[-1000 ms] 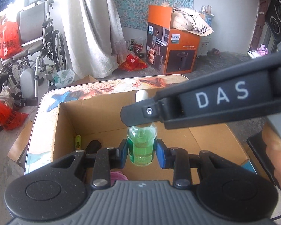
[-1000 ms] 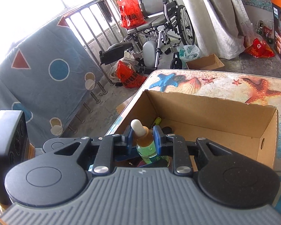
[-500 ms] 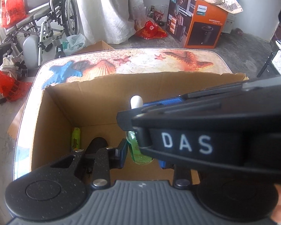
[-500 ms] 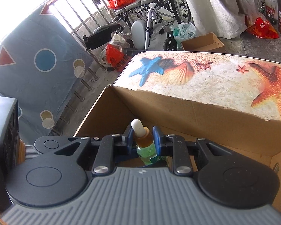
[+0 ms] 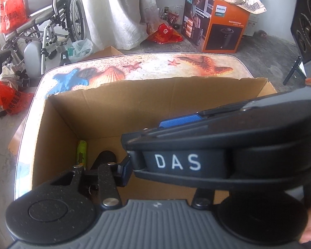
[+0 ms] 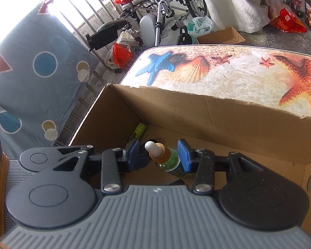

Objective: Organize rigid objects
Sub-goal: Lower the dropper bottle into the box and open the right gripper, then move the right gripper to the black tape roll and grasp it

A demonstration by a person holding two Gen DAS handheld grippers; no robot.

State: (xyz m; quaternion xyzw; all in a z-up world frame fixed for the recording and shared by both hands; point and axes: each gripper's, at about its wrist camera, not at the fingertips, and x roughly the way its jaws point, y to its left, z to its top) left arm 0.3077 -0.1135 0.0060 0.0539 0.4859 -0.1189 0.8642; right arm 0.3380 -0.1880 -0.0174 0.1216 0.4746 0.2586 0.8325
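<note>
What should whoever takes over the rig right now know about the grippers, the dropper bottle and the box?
Right gripper: jaws opening, dropper bottle tilted between the pads, inside the cardboard box.
Left gripper: jaws opening; the right gripper's body blocks its view, so I cannot tell if anything sits between them.
Already in the box: a green tube and a black item.
Done: bottle brought into the box.
Left: finish the release, pull both grippers out.

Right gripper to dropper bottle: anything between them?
Nothing visible. The dropper bottle lies tilted in the cardboard box, already between the opening jaws of the right gripper; the green tube lies beyond, out of the way.
</note>
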